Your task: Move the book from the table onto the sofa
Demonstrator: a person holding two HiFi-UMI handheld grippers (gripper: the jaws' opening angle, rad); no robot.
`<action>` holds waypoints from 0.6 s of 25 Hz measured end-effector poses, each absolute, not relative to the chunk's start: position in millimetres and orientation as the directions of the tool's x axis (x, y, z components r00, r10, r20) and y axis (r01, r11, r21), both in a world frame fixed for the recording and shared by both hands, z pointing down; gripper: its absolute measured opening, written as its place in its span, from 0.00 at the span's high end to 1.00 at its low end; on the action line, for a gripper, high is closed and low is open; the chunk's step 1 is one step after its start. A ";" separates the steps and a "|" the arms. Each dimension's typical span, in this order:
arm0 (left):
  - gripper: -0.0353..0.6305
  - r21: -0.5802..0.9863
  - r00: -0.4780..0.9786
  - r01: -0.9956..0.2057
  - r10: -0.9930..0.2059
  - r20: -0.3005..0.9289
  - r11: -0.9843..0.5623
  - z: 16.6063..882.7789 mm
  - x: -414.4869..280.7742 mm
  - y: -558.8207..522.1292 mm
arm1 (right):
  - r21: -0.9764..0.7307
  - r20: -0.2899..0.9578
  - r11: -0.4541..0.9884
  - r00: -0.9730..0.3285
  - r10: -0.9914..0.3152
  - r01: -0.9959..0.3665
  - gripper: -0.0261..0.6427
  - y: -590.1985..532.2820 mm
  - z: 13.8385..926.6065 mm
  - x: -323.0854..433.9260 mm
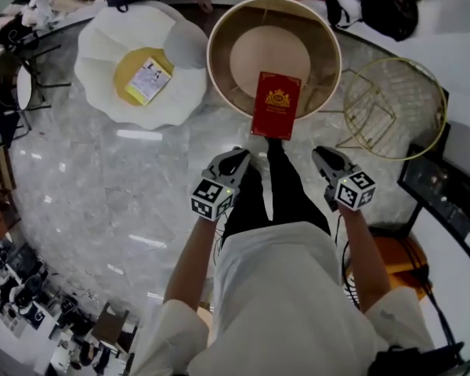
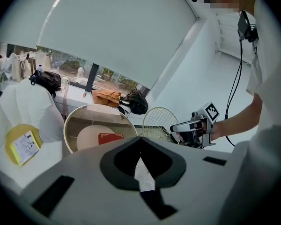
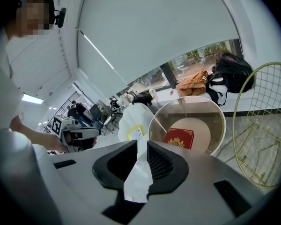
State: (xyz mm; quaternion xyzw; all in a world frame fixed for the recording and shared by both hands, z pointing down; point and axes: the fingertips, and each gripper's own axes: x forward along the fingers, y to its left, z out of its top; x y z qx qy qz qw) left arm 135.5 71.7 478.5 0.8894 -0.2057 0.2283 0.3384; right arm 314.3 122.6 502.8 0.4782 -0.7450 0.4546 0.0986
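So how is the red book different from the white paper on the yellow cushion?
The book is red with a gold crest; the paper is white with dark print. The book lies on the round table; the paper lies on the yellow cushion. Both lie flat.

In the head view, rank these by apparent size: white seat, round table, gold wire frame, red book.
1. white seat and round table: these look about alike, so I won't rank them.
2. gold wire frame
3. red book, clearly the smallest

Loose white short-sleeved shirt (image 1: 286, 288) — plain black trousers (image 1: 286, 198).
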 end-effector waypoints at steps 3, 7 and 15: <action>0.94 0.515 0.800 -0.538 -0.210 0.563 -0.668 506.6 145.0 62.9 | -0.602 0.601 0.130 -0.555 -0.576 -0.788 0.80 118.0 532.3 315.0; 0.92 0.533 0.787 -0.563 -0.213 0.580 -0.632 542.6 152.9 56.7 | -0.627 0.618 0.119 -0.584 -0.526 -0.770 0.78 114.5 571.0 316.3; 0.84 0.550 0.741 -0.627 -0.205 0.639 -0.553 623.8 156.4 58.7 | -0.660 0.649 0.077 -0.619 -0.443 -0.747 0.76 115.4 653.4 314.3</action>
